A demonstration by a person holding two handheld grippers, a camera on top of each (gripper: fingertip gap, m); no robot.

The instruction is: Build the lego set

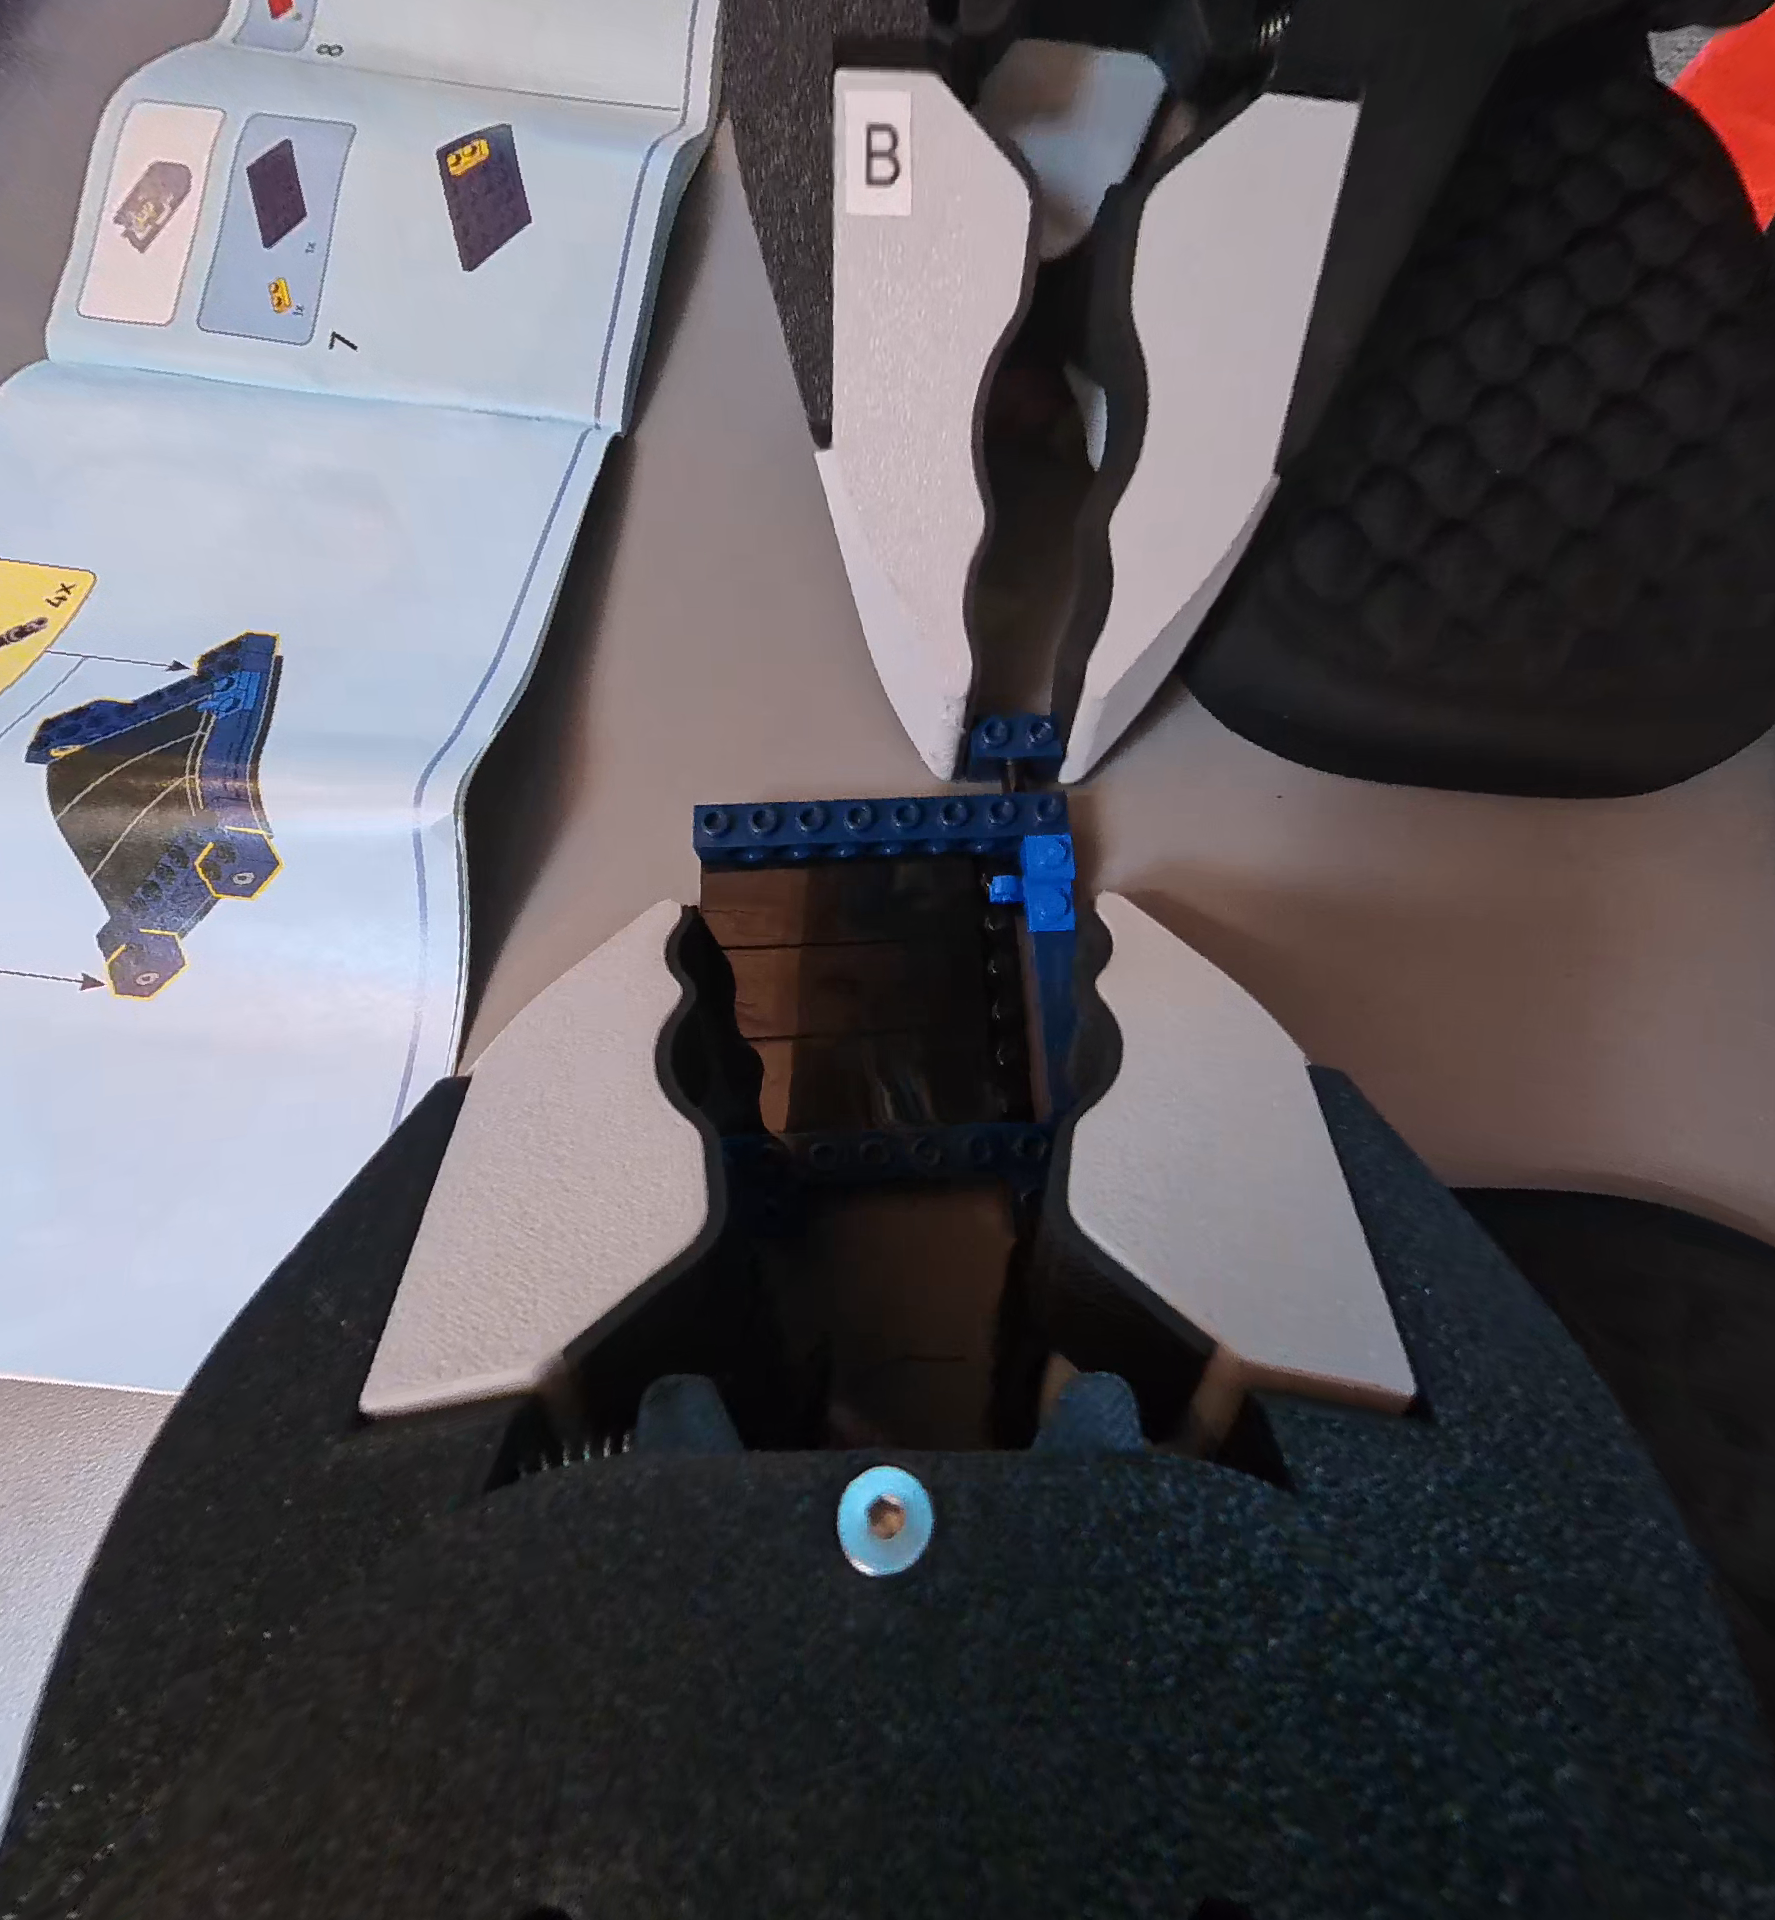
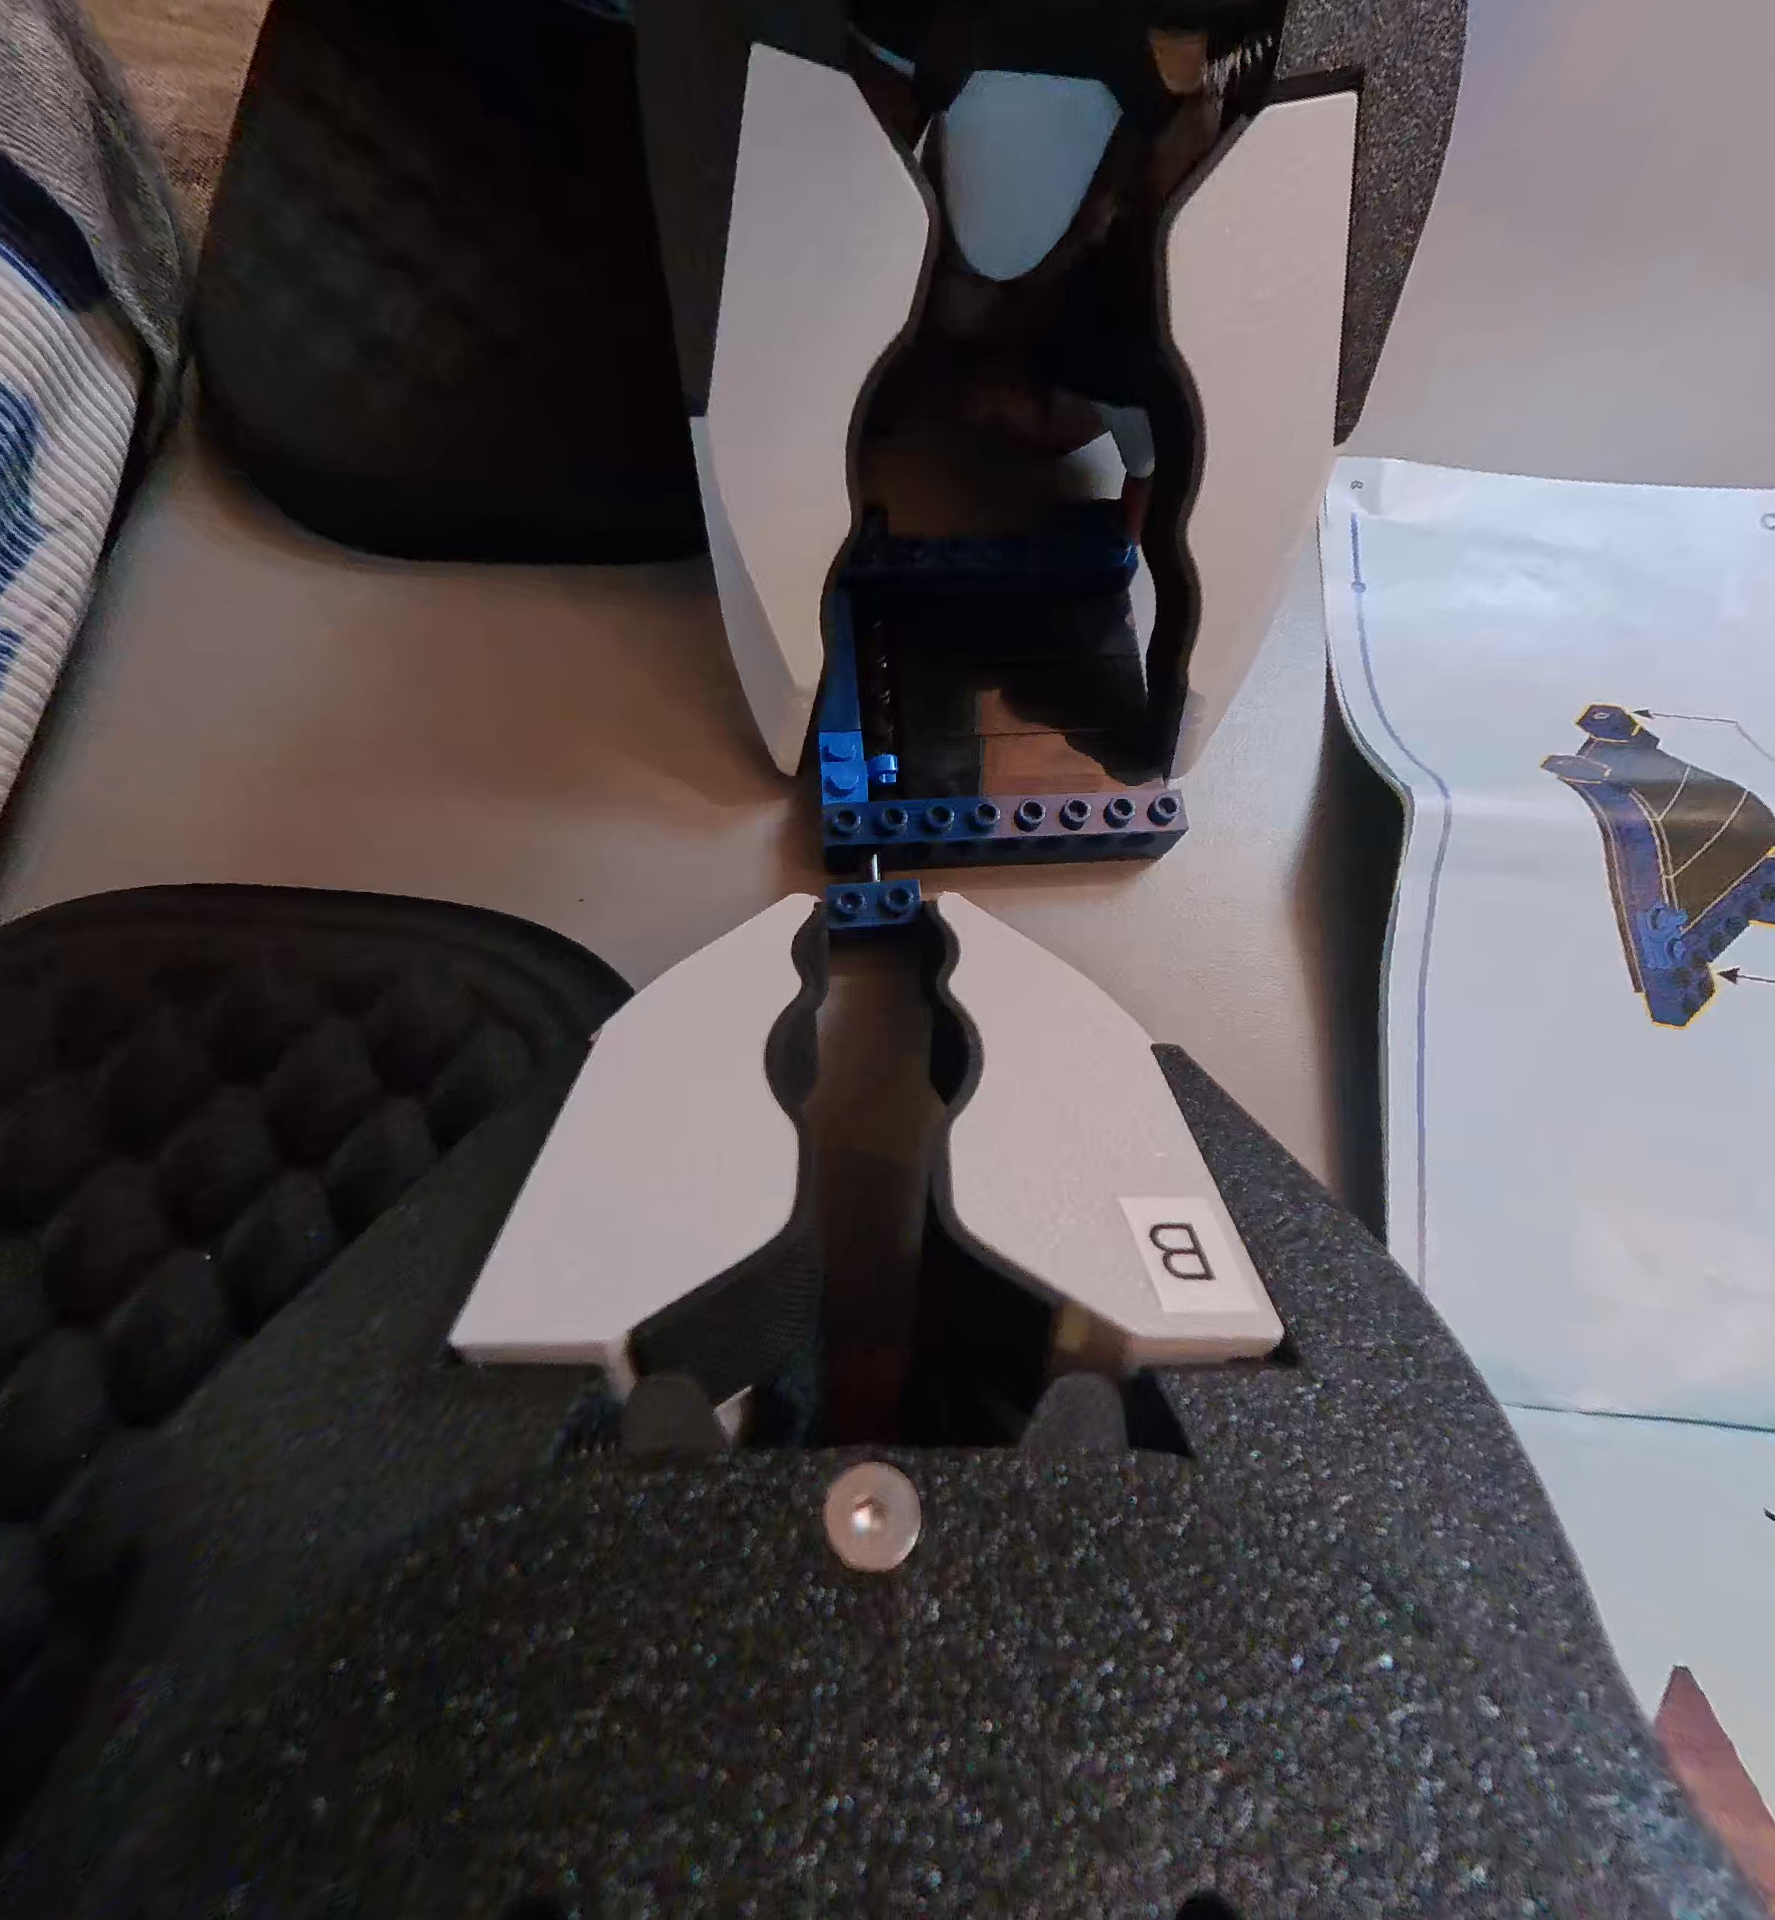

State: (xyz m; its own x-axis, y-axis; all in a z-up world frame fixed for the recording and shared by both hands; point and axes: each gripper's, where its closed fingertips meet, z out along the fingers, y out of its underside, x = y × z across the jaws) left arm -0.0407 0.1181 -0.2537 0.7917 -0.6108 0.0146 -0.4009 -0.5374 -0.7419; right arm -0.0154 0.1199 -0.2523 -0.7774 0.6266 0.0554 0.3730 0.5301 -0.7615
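Left wrist view: left gripper (image 1: pixel 888 914), jaws set wide, clamps a dark-blue brick frame (image 1: pixel 878 831) with glossy black panels, its pads against the frame's sides. Just beyond the frame, the right gripper (image 1: pixel 1013 748) pinches a small two-stud blue brick (image 1: pixel 1015 740). An instruction booklet (image 1: pixel 239 727) lies left of the frame.

Right wrist view: right gripper (image 2: pixel 875 914), jaws narrow, grips the small brick (image 2: pixel 872 902) (a thin pin joins it to the frame (image 2: pixel 1002 826)); a black padded case (image 2: pixel 187 1091) lies left of the frame.

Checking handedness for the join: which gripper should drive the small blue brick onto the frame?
Right, probably. The right gripper already pinches the small dark blue two-stud brick, its pin facing the frame's eight-stud beam. The left gripper grips the brick frame's sides, steadying it.
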